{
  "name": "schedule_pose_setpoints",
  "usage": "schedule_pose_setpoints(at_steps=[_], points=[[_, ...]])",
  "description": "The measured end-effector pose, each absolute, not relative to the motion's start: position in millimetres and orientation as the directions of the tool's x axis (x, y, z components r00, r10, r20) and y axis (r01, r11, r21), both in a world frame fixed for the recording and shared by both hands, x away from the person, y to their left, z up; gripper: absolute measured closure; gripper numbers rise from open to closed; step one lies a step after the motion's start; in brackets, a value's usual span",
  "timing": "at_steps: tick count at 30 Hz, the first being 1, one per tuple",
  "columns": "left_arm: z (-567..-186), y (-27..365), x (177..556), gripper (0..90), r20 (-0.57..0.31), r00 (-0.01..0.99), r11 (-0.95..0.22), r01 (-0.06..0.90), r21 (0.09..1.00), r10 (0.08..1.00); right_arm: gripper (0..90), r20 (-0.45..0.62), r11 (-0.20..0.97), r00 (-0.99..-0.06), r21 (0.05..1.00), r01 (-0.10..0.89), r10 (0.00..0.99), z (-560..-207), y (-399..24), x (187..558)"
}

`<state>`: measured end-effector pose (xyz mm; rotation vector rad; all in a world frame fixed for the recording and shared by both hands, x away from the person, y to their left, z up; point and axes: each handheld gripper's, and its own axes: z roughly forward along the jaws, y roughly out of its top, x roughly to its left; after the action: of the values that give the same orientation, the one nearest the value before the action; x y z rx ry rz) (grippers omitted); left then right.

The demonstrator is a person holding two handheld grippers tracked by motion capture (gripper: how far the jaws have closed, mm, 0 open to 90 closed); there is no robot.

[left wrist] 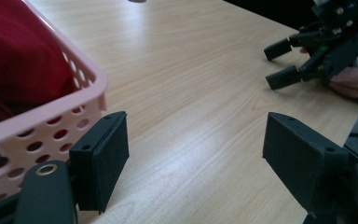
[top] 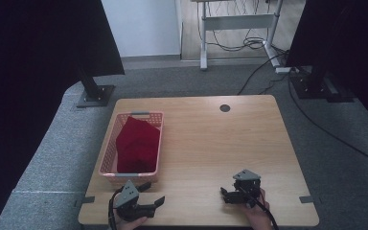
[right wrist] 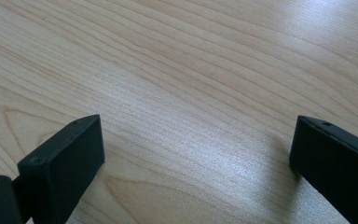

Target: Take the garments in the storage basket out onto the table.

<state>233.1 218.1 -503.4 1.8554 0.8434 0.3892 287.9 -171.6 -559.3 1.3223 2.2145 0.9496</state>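
The red cloth lies in the pink basket just beyond the left gripper, nearer than the right gripper; both grippers' fingers spread, empty, over the tabletop.

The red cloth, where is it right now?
In the high view the red cloth lies inside the pink basket on the table's left side, just beyond the left gripper.

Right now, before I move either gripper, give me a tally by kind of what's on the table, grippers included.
Pink basket: 1
Red cloth, lying in the basket: 1
Grippers, both open and holding nothing: 2, the left gripper and the right gripper
Total: 4
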Motion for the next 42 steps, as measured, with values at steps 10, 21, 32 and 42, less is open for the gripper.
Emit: schedule_pose_setpoints(at_steps=[10,21,32,42], points=[[-501,224,235,22.2,-0.121,0.686,-0.21,0.379,0.901,0.718,2.7,0.011,0.327,-0.481,0.72,0.612,0.877,-559,-172,288],[-499,229,239,21.8,-0.132,0.674,-0.199,0.39,0.899,0.727,2.8,0.011,0.327,-0.481,0.72,0.612,0.877,-559,-172,288],[-493,237,241,22.1,-0.152,0.659,-0.159,0.387,0.908,0.737,2.8,0.011,0.327,-0.481,0.72,0.612,0.877,-559,-172,288],[-488,241,241,22.1,-0.149,0.645,-0.145,0.379,0.914,0.749,2.8,0.011,0.327,-0.48,0.72,0.613,0.877,-559,-172,288]])
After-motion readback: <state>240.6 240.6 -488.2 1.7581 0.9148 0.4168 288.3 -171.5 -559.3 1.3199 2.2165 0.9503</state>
